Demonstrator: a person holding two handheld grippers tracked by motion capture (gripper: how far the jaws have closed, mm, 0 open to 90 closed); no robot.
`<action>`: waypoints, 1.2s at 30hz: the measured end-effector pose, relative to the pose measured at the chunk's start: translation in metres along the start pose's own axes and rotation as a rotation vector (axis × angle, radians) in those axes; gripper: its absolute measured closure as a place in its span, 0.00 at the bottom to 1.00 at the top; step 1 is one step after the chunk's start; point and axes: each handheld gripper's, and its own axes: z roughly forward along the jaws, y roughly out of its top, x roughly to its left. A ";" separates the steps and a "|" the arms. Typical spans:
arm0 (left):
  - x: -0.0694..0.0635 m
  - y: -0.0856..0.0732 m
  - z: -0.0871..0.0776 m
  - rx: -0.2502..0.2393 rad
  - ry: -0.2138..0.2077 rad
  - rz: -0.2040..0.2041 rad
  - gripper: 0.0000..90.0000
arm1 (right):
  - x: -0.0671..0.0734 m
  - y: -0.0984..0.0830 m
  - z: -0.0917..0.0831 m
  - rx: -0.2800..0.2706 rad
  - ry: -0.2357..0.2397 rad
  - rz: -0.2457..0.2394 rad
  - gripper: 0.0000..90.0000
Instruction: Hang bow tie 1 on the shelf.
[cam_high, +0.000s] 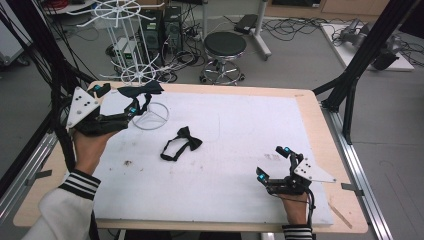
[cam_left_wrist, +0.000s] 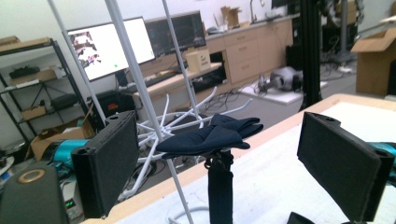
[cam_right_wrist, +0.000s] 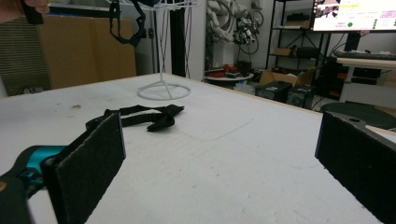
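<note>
A black bow tie (cam_high: 142, 90) hangs on an arm of the white wire rack (cam_high: 151, 116) at the board's far left. In the left gripper view this bow tie (cam_left_wrist: 210, 135) lies over a rack arm with its strap dangling. My left gripper (cam_high: 118, 100) (cam_left_wrist: 224, 163) is open around it, and neither pad touches it. A second black bow tie (cam_high: 182, 142) (cam_right_wrist: 149, 116) lies flat on the white board, right of the rack's base. My right gripper (cam_high: 272, 164) (cam_right_wrist: 219, 158) rests open near the front right, with nothing between its jaws.
The white board (cam_high: 240, 130) covers most of the wooden table (cam_high: 320, 130). The rack's thin pole (cam_left_wrist: 140, 79) rises just left of the hung tie. A black stool (cam_high: 225, 47) and cables are on the floor beyond the far edge.
</note>
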 end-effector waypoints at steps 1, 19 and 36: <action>0.000 -0.001 -0.003 -0.006 -0.010 -0.002 0.15 | 0.000 0.000 0.000 0.001 -0.002 -0.001 0.01; -0.010 -0.035 -0.046 -0.084 -0.190 -0.058 0.14 | 0.007 -0.007 -0.008 -0.034 -0.066 0.022 0.01; -0.013 -0.078 -0.056 -0.080 -0.276 -0.100 0.14 | 0.004 -0.023 -0.013 -0.072 -0.131 -0.007 0.01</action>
